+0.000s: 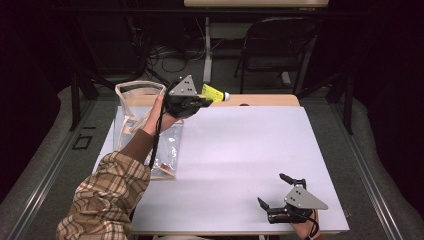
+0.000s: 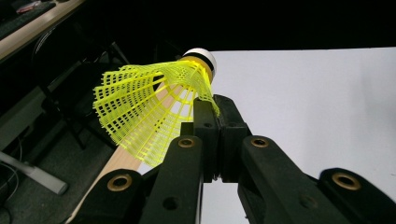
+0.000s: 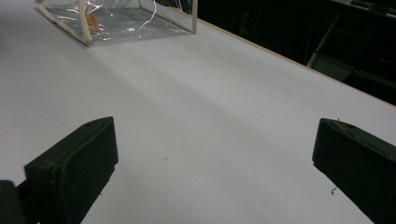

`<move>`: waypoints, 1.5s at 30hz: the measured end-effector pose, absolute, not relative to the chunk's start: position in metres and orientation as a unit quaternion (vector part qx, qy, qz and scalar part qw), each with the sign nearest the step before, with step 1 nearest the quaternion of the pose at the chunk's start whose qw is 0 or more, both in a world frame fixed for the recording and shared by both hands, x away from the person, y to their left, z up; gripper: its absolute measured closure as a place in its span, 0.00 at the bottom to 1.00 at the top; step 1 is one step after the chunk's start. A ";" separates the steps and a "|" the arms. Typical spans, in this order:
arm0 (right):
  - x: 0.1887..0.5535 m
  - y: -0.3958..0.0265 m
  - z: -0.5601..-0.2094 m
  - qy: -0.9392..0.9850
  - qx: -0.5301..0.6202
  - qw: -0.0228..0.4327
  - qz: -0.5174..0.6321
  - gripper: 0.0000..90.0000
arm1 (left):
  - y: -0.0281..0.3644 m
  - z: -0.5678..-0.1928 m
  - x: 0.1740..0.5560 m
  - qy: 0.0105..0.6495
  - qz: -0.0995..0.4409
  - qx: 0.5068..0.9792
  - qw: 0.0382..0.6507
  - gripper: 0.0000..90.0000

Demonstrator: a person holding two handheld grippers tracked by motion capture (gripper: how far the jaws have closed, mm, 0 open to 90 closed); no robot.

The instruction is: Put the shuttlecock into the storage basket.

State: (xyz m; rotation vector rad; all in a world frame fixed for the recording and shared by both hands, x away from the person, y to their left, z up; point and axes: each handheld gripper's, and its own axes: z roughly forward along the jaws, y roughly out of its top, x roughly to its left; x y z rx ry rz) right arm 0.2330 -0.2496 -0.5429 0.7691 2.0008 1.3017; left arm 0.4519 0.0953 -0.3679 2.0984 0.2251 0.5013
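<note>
The left gripper [image 1: 202, 102] is raised over the far left part of the table [image 1: 240, 150], its jaws pressed together on the edge of the yellow mesh skirt of a shuttlecock [image 1: 215, 93]. In the left gripper view the shuttlecock [image 2: 154, 102] fans out to the left of the jaw tips, and its white cork with a black band points away beyond them. Just behind and below this gripper, on the person's side, a clear bag [image 1: 145, 125] with cream handles stands on the table, touching the forearm. The right gripper [image 1: 274, 190] sits low at the near right corner, well apart, its jaws spread wide and empty. Far ahead of it, the right gripper view shows the bag [image 3: 116, 18].
</note>
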 end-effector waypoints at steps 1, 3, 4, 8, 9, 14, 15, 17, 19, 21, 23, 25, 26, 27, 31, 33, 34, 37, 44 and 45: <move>0.233 -0.250 -0.543 0.759 0.291 0.312 0.492 0.00 | 0.096 -0.368 0.452 0.094 0.206 0.855 0.467 0.99; 0.233 -0.250 -0.543 0.758 0.291 0.313 0.493 0.00 | 0.098 -0.366 0.452 0.095 0.208 0.854 0.467 0.99; 0.232 -0.250 -0.542 0.758 0.292 0.313 0.493 0.00 | 0.099 -0.366 0.452 0.096 0.209 0.854 0.466 0.99; 0.233 -0.250 -0.542 0.758 0.292 0.313 0.493 0.00 | 0.102 -0.363 0.453 0.099 0.211 0.853 0.467 0.99; 0.233 -0.250 -0.542 0.758 0.291 0.314 0.492 0.00 | 0.103 -0.363 0.453 0.100 0.213 0.853 0.467 0.99; 0.232 -0.250 -0.543 0.758 0.292 0.313 0.492 0.00 | 0.110 -0.360 0.453 0.106 0.219 0.848 0.470 0.99; 0.232 -0.250 -0.543 0.758 0.292 0.313 0.492 0.00 | 0.111 -0.359 0.453 0.108 0.221 0.847 0.472 0.99; 0.233 -0.249 -0.543 0.759 0.291 0.312 0.492 0.00 | 0.115 -0.358 0.453 0.110 0.220 0.845 0.475 0.99; 0.233 -0.249 -0.543 0.759 0.292 0.312 0.492 0.00 | 0.118 -0.357 0.454 0.115 0.224 0.843 0.476 0.99; 0.233 -0.249 -0.543 0.758 0.293 0.312 0.492 0.00 | 0.121 -0.356 0.455 0.118 0.227 0.842 0.475 0.99; 0.233 -0.250 -0.543 0.758 0.293 0.312 0.492 0.00 | 0.124 -0.355 0.454 0.121 0.229 0.840 0.477 0.99; 0.233 -0.250 -0.543 0.758 0.292 0.313 0.492 0.00 | 0.127 -0.354 0.455 0.123 0.232 0.839 0.477 0.99; 0.232 -0.250 -0.543 0.758 0.292 0.313 0.492 0.00 | 0.129 -0.354 0.455 0.126 0.232 0.838 0.478 0.99; 0.232 -0.249 -0.543 0.758 0.292 0.313 0.492 0.00 | 0.130 -0.353 0.455 0.127 0.234 0.837 0.477 0.99; 0.233 -0.249 -0.543 0.758 0.293 0.313 0.492 0.00 | 0.135 -0.352 0.456 0.133 0.237 0.836 0.477 0.99; 0.233 -0.249 -0.543 0.758 0.292 0.314 0.492 0.00 | 0.138 -0.350 0.455 0.135 0.241 0.835 0.477 0.99; 0.233 -0.249 -0.543 0.758 0.292 0.314 0.492 0.00 | 0.140 -0.350 0.455 0.135 0.242 0.833 0.479 0.99; 0.233 -0.249 -0.543 0.758 0.292 0.313 0.492 0.00 | 0.146 -0.348 0.456 0.142 0.246 0.830 0.481 0.99; 0.233 -0.249 -0.543 0.757 0.293 0.314 0.492 0.00 | 0.155 -0.345 0.455 0.149 0.255 0.826 0.481 0.99; 0.233 -0.249 -0.543 0.757 0.292 0.314 0.493 0.00 | 0.157 -0.344 0.455 0.150 0.256 0.825 0.481 0.99</move>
